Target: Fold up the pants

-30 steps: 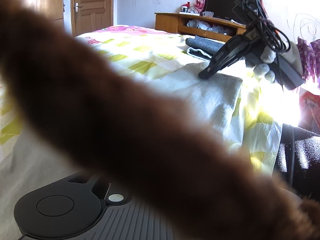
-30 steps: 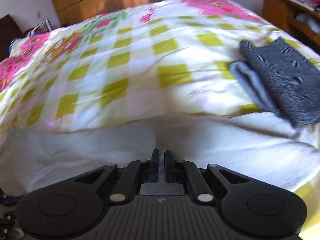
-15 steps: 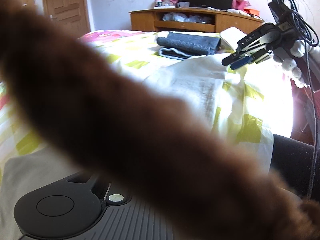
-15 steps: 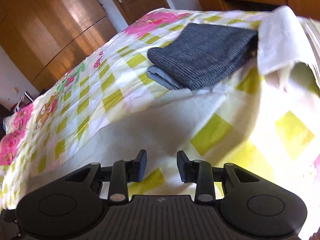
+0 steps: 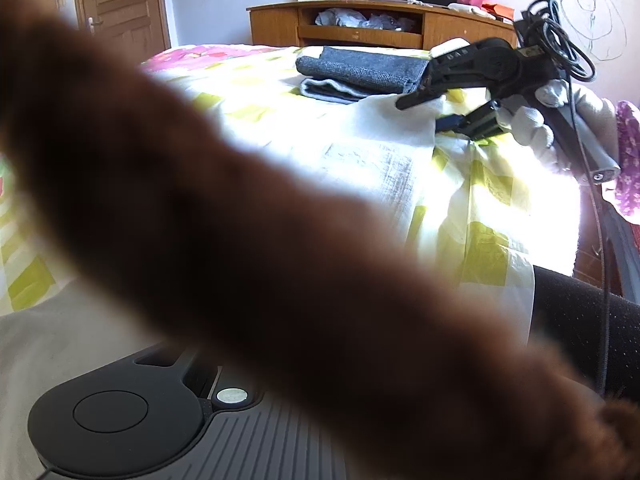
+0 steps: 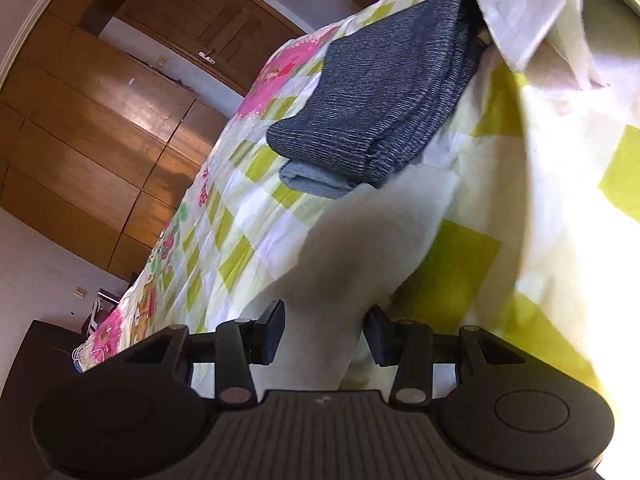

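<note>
Looks maybe halfway: white pants (image 5: 372,160) lie partly folded on the checked bed (image 5: 472,240) at 1 o'clock, just beside a folded grey pile (image 5: 360,72), right gripper (image 6: 324,332) jaws spreading with nothing pinched, left gripper (image 5: 192,368) jaws hidden behind a brown fuzzy blur (image 5: 260,240) so can't tell, wooden door (image 5: 120,4) at 11, TV cabinet (image 5: 376,28) at 12.

Your left wrist camera looks across the bed (image 5: 460,184) toward the door, low and close, with brown fabric (image 5: 240,240) blurring most of it. Your right wrist camera is rolled, skimming the bed toward the wardrobe (image 6: 100,120) at 10 o'clock. Both share the folded grey clothes (image 5: 360,74) (image 6: 384,112).
</note>
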